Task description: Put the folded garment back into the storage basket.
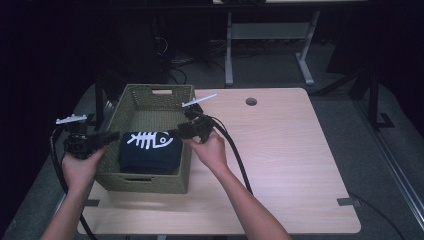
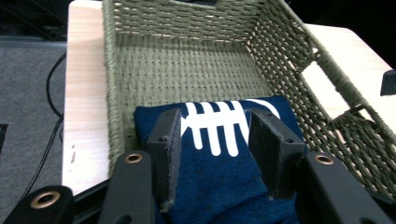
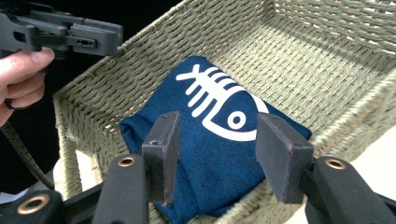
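Note:
A folded dark blue shirt (image 1: 148, 145) with a white fishbone print lies in the near half of a woven green basket (image 1: 150, 182). My left gripper (image 1: 116, 136) reaches over the basket's left wall and my right gripper (image 1: 172, 133) over its right wall, both at the shirt's edges. In the left gripper view the jaws (image 2: 214, 122) stand apart just above the shirt (image 2: 219, 177), with the basket floor (image 2: 187, 70) beyond. The right gripper (image 3: 217, 123) is open too, hovering over the shirt (image 3: 210, 154). The left gripper (image 3: 100, 39) also appears above the basket's rim (image 3: 140, 42).
The basket stands on the left part of a light wooden table (image 1: 290, 150) with a round cable hole (image 1: 251, 101) near its far edge. A grey desk frame (image 1: 270, 35) and cables lie on the floor beyond. The gripper cables trail off the table's near side.

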A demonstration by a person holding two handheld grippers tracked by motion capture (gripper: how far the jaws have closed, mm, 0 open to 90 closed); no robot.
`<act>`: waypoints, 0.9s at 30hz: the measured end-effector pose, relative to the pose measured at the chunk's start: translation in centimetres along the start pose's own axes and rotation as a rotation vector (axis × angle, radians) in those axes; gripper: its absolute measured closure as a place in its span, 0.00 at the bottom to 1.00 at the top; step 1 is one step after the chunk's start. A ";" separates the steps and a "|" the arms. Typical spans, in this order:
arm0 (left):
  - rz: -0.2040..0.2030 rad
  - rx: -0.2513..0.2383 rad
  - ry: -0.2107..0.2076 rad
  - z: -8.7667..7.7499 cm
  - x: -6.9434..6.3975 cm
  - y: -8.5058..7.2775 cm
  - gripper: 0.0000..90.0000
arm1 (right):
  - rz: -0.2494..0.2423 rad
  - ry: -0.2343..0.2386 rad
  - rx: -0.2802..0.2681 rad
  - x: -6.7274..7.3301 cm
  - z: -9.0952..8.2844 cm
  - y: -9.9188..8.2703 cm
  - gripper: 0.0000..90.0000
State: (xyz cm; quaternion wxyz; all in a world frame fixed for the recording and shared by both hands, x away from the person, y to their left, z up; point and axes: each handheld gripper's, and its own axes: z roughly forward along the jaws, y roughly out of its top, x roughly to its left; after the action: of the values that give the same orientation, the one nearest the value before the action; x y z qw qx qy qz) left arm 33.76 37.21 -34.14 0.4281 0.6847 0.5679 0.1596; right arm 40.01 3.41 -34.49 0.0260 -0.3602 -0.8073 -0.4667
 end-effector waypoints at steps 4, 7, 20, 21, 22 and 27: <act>0.010 -0.016 -0.019 -0.1 -0.7 0.3 0.58 | 0.005 0.006 -0.019 -0.5 -1.0 0.0 0.53; 0.020 -0.024 -0.038 -0.1 -1.3 0.5 0.56 | 0.005 0.014 -0.027 -0.8 -1.6 0.0 0.51; 0.048 -0.038 -0.096 0.3 -3.2 0.8 0.51 | 0.012 0.030 -0.069 -2.2 -4.6 -0.7 0.45; 0.056 -0.038 -0.098 0.3 -3.3 0.8 0.50 | 0.010 0.027 -0.071 -2.3 -4.8 -0.7 0.45; 0.057 -0.037 -0.099 0.4 -3.5 0.8 0.50 | 0.008 0.024 -0.077 -2.4 -5.1 -0.8 0.45; 0.060 -0.041 -0.107 0.5 -3.9 0.8 0.47 | 0.010 0.023 -0.092 -3.0 -6.2 -1.1 0.43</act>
State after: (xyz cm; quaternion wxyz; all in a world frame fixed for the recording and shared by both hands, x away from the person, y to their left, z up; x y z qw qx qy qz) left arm 33.43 33.45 -32.79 0.4667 0.7001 0.5200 0.1472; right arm 39.73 -3.43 -32.94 0.0213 -0.3596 -0.7829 -0.5072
